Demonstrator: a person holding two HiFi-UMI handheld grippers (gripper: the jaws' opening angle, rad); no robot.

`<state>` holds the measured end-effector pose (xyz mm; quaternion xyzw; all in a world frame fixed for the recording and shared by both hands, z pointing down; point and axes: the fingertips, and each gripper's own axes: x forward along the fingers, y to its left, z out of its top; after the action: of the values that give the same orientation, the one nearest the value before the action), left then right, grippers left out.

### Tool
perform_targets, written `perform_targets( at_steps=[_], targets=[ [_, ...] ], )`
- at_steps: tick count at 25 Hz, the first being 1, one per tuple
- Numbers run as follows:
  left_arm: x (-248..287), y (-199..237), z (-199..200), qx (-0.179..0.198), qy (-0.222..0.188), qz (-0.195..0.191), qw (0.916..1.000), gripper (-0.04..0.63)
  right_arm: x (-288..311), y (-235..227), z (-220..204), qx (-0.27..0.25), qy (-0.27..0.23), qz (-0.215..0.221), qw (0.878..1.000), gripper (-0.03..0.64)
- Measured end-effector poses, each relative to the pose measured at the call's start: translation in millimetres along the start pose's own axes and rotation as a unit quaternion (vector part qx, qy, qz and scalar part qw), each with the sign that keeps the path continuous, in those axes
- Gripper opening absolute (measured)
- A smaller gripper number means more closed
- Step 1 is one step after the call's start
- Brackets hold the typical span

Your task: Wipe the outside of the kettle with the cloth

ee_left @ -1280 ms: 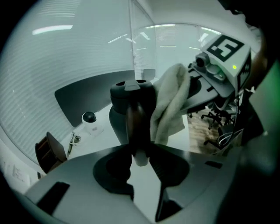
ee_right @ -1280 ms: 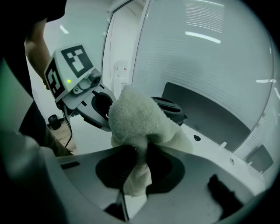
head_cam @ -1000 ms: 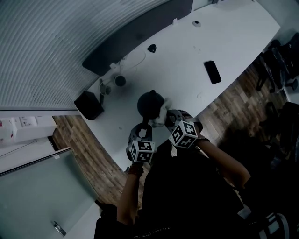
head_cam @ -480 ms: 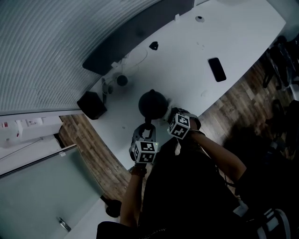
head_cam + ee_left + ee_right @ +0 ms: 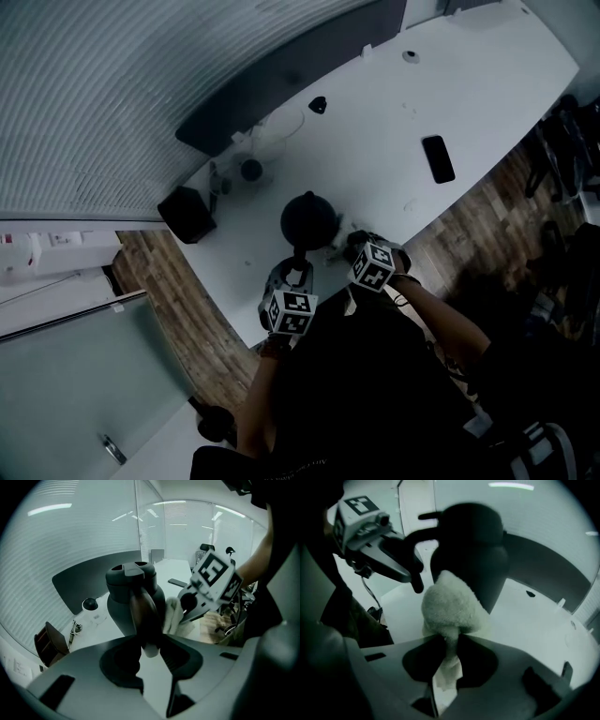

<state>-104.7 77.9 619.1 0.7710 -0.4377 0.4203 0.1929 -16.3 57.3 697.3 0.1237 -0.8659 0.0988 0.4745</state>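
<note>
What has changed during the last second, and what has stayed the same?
The right claw, shut on the cloth, moved down along the side of the kettle, toward its base. The left claw kept its hold on the handle, and the kettle stayed in place.

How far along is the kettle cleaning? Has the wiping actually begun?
Done: the left gripper is clamped on the kettle by its handle, and the right gripper grips the cloth. In hand: the bunched cloth sits against the kettle's lower side, so wiping appears under way. Left: the rest of the body. No view shows which parts are already wiped.
</note>
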Motion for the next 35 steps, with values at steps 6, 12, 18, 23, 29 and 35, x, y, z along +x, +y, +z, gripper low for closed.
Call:
perform_targets(
  at_steps=[6, 12, 18, 23, 29, 35],
  targets=[
    [-2, 3, 1, 0.017, 0.005, 0.000, 0.9998, 0.126, -99, -19, 37, -0.043, -0.072, -0.047, 0.995, 0.071],
    [-2, 3, 3, 0.023, 0.012, 0.002, 0.9997, 0.126, -79, -24, 77, -0.158, 0.000, -0.033, 0.987, 0.071],
    [-1, 2, 3, 0.028, 0.009, 0.003, 0.9995, 0.126, -72, -27, 74, -0.152, -0.001, -0.037, 0.988, 0.071],
    [-1, 2, 4, 0.028, 0.008, 0.004, 0.9996, 0.126, -68, -31, 69, -0.167, 0.009, -0.048, 0.985, 0.071],
    [0, 1, 2, 0.013, 0.011, 0.001, 0.9998, 0.126, -36, -34, 45, -0.172, 0.049, -0.031, 0.983, 0.071],
    [4, -3, 8, 0.031, 0.015, 0.001, 0.9994, 0.126, 12, -40, 12, -0.170, 0.085, -0.014, 0.982, 0.071]
  ],
)
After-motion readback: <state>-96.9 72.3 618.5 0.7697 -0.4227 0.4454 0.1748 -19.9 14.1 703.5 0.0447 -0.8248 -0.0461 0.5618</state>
